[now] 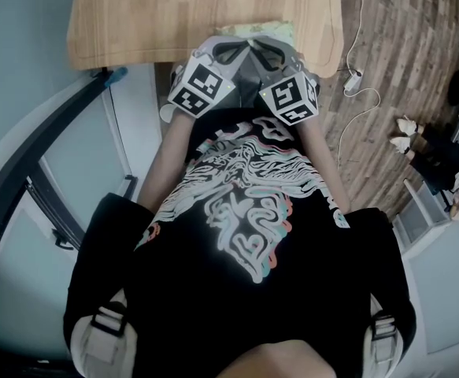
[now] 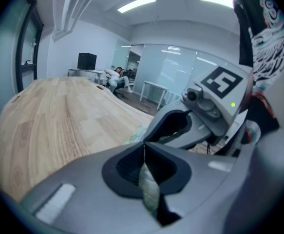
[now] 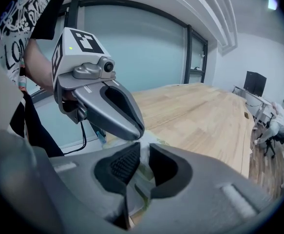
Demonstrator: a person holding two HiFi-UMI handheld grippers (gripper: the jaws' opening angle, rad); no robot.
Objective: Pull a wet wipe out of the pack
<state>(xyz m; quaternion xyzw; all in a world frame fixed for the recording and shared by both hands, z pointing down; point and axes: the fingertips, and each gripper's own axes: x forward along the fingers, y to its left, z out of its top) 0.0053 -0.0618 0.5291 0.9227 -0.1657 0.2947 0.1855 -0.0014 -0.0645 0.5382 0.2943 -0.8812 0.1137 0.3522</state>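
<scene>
Both claws are up at the near edge of the table (image 1: 174, 14), tips almost touching. The left claw (image 2: 144, 152) is clenched tight, with a thin pale-green fold pinched flat between its jaws. That looks like the edge of the pack (image 1: 262, 30), which sits right at the table edge just beyond the tips. The right claw (image 3: 142, 156) is closed down on a strip of white, apparently the wipe (image 3: 144, 148), and green-and-white pack material shows just beneath its jaws.
</scene>
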